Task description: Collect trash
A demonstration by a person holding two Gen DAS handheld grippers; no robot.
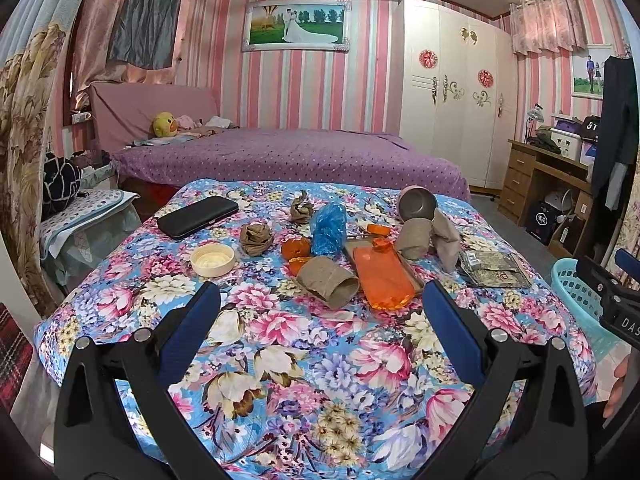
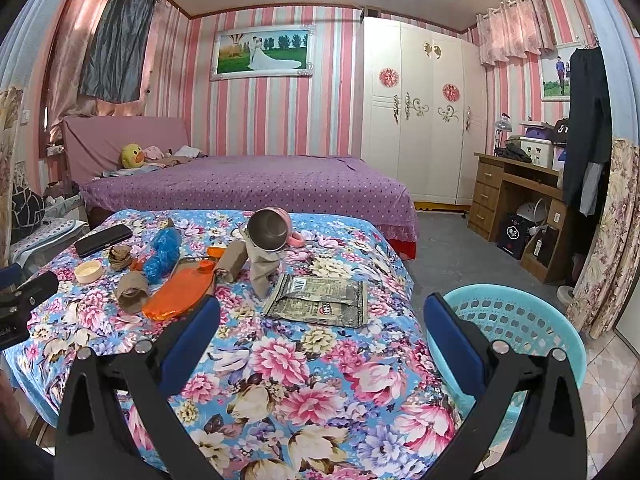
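The left gripper [image 1: 320, 300] is spread wide and holds nothing; it hovers over the near part of the floral tablecloth [image 1: 304, 344]. The right gripper [image 2: 320, 312] is likewise spread and empty, above the cloth's right side, with the turquoise basket [image 2: 516, 320] just beside its right finger and below table level.

Trash lies in a cluster across the middle of the cloth. Nearest the left gripper are a brown cardboard tube [image 1: 330, 285] lying on its side and an orange plastic wrapper [image 1: 382, 276] on a flat tray. Nearest the right gripper is a flat printed foil pouch [image 2: 320, 300].

Handling, as judged:
- Tube: light, crushable. Close across its body near mid-length with light force.
- Wrapper: thin, slippery, limp. Pinch a raised edge or crease.
- Pouch: flat against the cloth, so hard to get under. Take a lifted corner.
- Crumpled blue plastic bag [image 1: 329, 229]: soft, very light. Pinch any fold.

The metal cup [image 2: 269, 229], black case [image 1: 198, 216] and cream dish [image 1: 212, 259] do not appear to be trash.
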